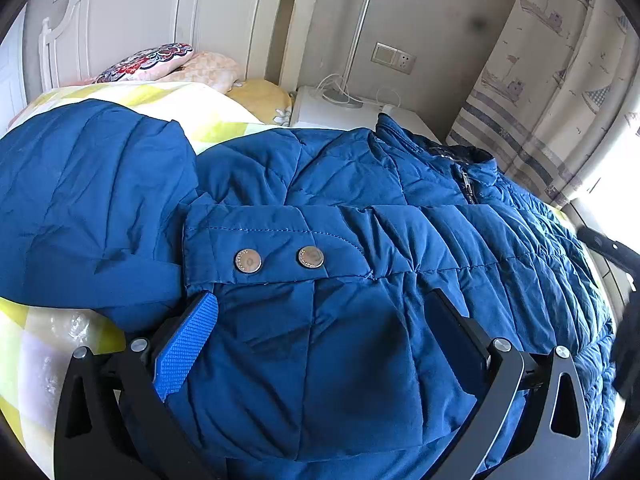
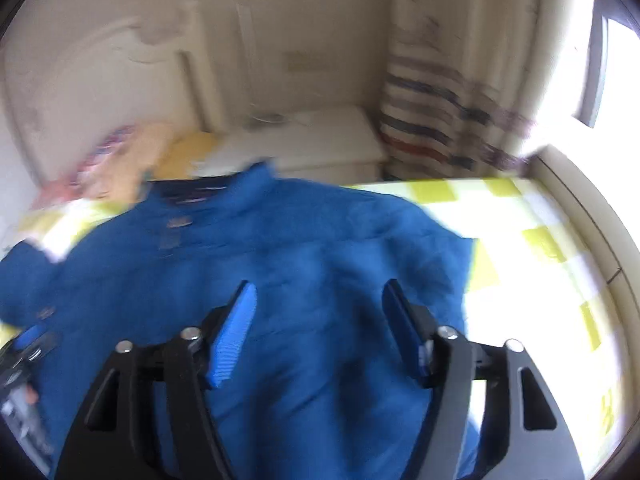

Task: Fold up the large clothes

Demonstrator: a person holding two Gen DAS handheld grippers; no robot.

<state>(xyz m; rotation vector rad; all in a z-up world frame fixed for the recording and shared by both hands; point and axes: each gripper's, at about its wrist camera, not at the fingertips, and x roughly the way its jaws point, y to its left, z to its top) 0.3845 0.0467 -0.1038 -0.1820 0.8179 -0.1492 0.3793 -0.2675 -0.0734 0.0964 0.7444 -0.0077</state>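
Both grippers (image 1: 324, 320) (image 2: 318, 312) spread wide, blue jacket (image 1: 360, 208) beneath, unheld

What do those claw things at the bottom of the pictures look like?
Each hand-held gripper, left and right, is a black forked frame with silver pivot bolts. Its two flat fingers carry bright blue ribbed pads. No cables, markings or sleeves show.

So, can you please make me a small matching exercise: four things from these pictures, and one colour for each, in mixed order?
Things:
1. jacket
2. bed cover
3. snap buttons
4. bedside table

Colours:
A. silver
B. white
C. blue
D. yellow and white checks

Pairs: 1-C, 2-D, 3-A, 4-B
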